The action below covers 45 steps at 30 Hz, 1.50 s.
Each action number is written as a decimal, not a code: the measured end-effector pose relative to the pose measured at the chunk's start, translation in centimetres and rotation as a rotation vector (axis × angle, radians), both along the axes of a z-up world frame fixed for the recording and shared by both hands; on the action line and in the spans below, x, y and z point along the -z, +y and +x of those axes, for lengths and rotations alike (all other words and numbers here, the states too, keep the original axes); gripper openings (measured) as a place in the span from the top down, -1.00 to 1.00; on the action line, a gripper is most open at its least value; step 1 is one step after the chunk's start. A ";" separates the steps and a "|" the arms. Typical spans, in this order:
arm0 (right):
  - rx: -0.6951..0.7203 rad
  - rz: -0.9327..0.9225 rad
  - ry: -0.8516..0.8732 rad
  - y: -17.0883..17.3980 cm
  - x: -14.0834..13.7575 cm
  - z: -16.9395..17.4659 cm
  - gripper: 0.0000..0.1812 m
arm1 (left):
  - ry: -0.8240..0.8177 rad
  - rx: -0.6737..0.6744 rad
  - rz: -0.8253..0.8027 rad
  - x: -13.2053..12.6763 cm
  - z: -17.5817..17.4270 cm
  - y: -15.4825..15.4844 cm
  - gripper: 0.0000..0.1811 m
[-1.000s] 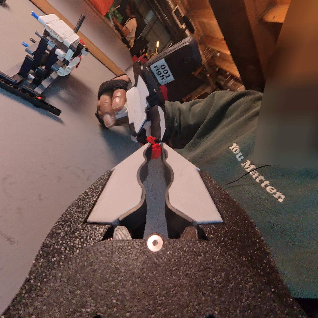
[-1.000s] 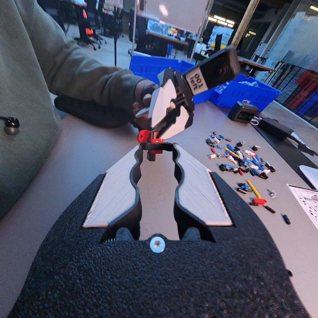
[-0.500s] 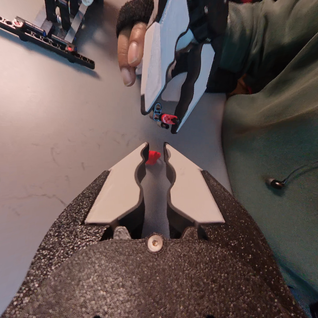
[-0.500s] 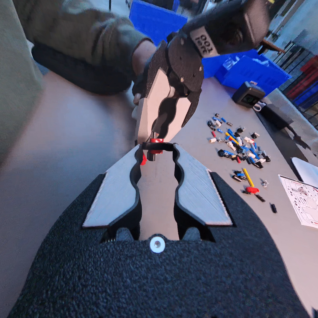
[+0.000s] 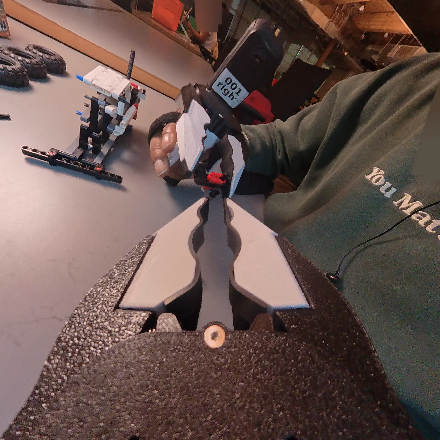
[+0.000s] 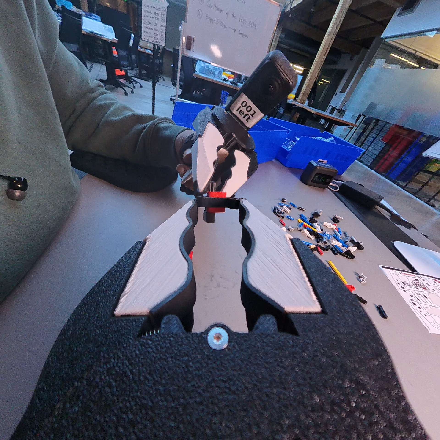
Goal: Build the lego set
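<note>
Mid-frame above the grey counter, right tool clamping a black-and-red lego piece, left tool nearly closed, its grip unclear, tip to tip.

both grippers look the same: left gripper and right gripper have pale grey wavy-edged fingers with black rims, on a grainy black body with one silver screw just behind the fingers. each carries a white sticker. the person wears a green sweatshirt.
</note>
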State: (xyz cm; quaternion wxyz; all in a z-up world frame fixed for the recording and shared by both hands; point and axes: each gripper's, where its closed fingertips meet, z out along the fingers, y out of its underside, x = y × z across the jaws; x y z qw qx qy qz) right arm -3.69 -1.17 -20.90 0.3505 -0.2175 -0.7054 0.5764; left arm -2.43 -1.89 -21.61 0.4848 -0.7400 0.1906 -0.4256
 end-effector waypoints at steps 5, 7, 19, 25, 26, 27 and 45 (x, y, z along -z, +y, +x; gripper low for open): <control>0.017 -0.017 0.015 0.0 -0.5 -0.2 0.62 | 0.017 -0.052 0.052 -0.8 -0.3 0.4 0.88; 0.026 -0.008 0.021 -0.1 -0.4 -0.3 0.62 | 0.029 -0.062 0.060 -0.7 -0.1 0.5 0.90; 0.055 -0.005 0.061 -0.2 -0.7 -0.5 0.62 | 0.070 -0.086 0.096 -0.7 0.0 0.6 0.93; 0.060 0.028 0.057 -0.1 -0.3 -0.5 0.62 | 0.114 -0.097 0.106 -0.5 0.0 0.7 0.95; 0.058 0.051 0.036 -0.1 0.1 -0.6 0.62 | 0.146 -0.097 0.098 -0.2 -0.1 0.7 0.96; 0.058 0.082 -0.001 0.0 0.8 -0.6 0.62 | 0.191 -0.099 0.086 0.4 -0.1 0.8 0.96; 0.020 0.426 -0.478 0.7 9.5 0.7 0.64 | 0.666 -0.048 -0.146 8.8 0.4 1.0 0.95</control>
